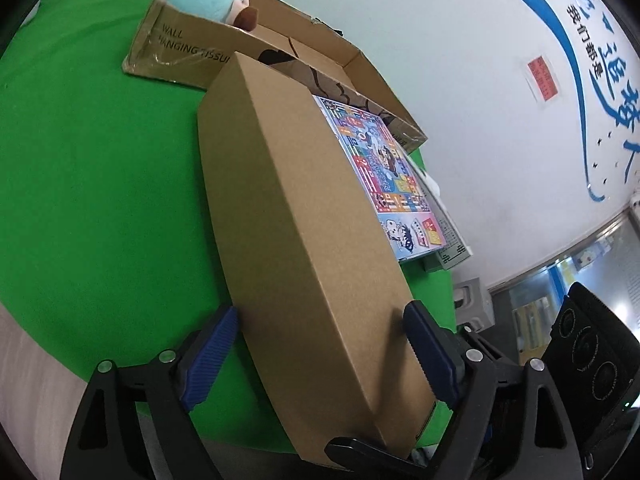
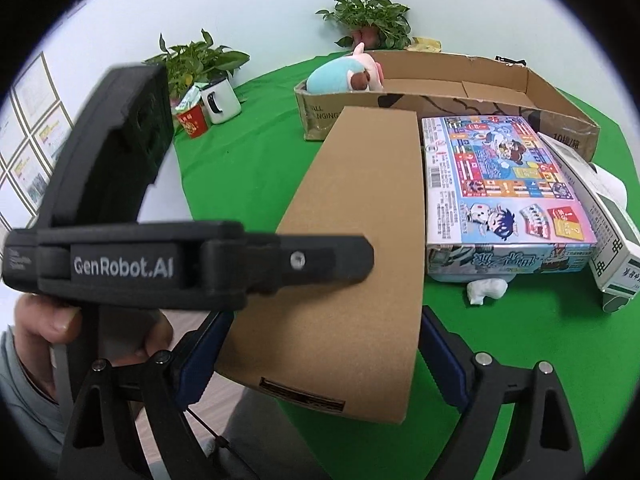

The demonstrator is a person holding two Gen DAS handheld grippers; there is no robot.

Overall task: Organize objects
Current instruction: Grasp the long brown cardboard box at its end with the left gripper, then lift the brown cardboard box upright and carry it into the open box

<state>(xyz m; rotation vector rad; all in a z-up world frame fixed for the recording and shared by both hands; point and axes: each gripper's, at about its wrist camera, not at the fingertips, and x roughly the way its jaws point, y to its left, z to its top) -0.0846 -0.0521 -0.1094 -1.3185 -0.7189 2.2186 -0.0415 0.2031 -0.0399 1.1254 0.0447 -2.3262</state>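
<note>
A long flat brown cardboard box (image 1: pixel 296 216) lies on the green table, its near end over the table's front edge; it also shows in the right wrist view (image 2: pixel 352 240). My left gripper (image 1: pixel 320 356) is shut on its near end, blue pads on both sides. My right gripper (image 2: pixel 320 360) is shut on the same box from its near end. The left gripper's body (image 2: pixel 160 264) crosses the right wrist view. A colourful board-game box (image 2: pixel 504 188) lies right of the brown box. A large open carton (image 2: pixel 452 92) behind holds a blue plush toy (image 2: pixel 344 74).
A green-and-white box (image 2: pixel 600 224) and a white roll (image 2: pixel 610 186) lie at the right. A small white figure (image 2: pixel 486 290) lies in front of the game box. Two potted plants (image 2: pixel 372 16), a white mug (image 2: pixel 220 100) and a red cup (image 2: pixel 194 120) stand at the back.
</note>
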